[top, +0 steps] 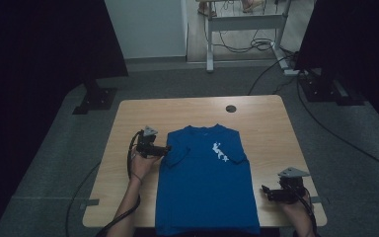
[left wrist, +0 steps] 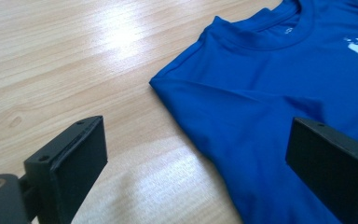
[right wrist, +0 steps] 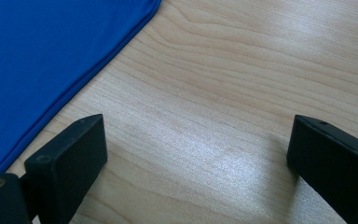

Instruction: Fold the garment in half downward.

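Up above, from the high view, a pale wooden table (top: 128, 118) stands on a grey carpeted floor (top: 44, 163) in a dim room, with dark curtains (top: 39, 44) hanging at both sides and black stand feet (top: 94, 100) planted beside the table's far corners. A blue T-shirt (top: 205, 187) lies flat down the middle of the table, collar toward the far edge, hem reaching the near edge, sleeves folded in over the front, a small white print (top: 220, 151) on the chest. Beyond the collar a round dark grommet hole (top: 231, 108) sits in the tabletop. Further back a second desk frame (top: 242, 22) stands over a tangle of cables (top: 246, 44) on the lighter floor. The left gripper (top: 165, 148), held in the left hand (top: 142, 165), points at the shirt's left shoulder and touches or nearly touches the cloth; the right gripper (top: 266, 191) rests near the table's right near corner, apart from the shirt, with the right hand (top: 296, 207) behind it. Closer in, the left gripper view shows its two black jaws spread wide apart with nothing between them, one over bare wood grain catching a bright glare, the other over blue fabric, with the folded shoulder edge and ribbed collar (left wrist: 279, 39) ahead. Last, the right gripper view has its jaws just as widely parted and empty above bare wood, the shirt's stitched side edge (right wrist: 84, 74) running diagonally past the left jaw.
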Demonstrator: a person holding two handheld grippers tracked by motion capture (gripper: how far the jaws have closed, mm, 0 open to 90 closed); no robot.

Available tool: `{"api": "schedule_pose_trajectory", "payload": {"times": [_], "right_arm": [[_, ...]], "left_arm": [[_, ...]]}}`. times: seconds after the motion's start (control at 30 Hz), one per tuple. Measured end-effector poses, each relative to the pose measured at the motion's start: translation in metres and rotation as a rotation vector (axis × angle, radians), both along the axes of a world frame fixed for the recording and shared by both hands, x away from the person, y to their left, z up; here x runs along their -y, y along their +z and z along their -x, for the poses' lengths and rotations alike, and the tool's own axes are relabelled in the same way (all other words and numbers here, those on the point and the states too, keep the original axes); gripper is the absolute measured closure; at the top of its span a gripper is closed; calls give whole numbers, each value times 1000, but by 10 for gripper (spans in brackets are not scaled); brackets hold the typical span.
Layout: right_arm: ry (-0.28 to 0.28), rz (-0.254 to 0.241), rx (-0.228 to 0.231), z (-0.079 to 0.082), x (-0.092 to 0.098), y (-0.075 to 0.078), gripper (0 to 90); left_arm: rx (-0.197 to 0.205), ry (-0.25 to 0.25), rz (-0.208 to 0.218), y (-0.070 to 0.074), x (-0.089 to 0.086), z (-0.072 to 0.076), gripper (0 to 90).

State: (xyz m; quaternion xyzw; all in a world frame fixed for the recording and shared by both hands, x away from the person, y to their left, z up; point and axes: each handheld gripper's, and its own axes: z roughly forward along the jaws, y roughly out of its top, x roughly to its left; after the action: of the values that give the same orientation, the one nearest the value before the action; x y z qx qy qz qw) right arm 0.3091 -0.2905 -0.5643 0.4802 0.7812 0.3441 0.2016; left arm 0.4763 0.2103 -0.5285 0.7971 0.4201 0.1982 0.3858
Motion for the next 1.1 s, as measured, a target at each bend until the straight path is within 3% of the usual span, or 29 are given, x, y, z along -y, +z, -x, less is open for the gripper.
{"api": "schedule_pose_trajectory", "payload": {"times": [0.5,1.1], "right_arm": [[0,0,0,0,0,0,47],[0,1,-1,0,0,0,47]], "left_arm": [[1,11,6,-8,2,-32,55],[-12,48,-41,-21,1,-57,54]]}}
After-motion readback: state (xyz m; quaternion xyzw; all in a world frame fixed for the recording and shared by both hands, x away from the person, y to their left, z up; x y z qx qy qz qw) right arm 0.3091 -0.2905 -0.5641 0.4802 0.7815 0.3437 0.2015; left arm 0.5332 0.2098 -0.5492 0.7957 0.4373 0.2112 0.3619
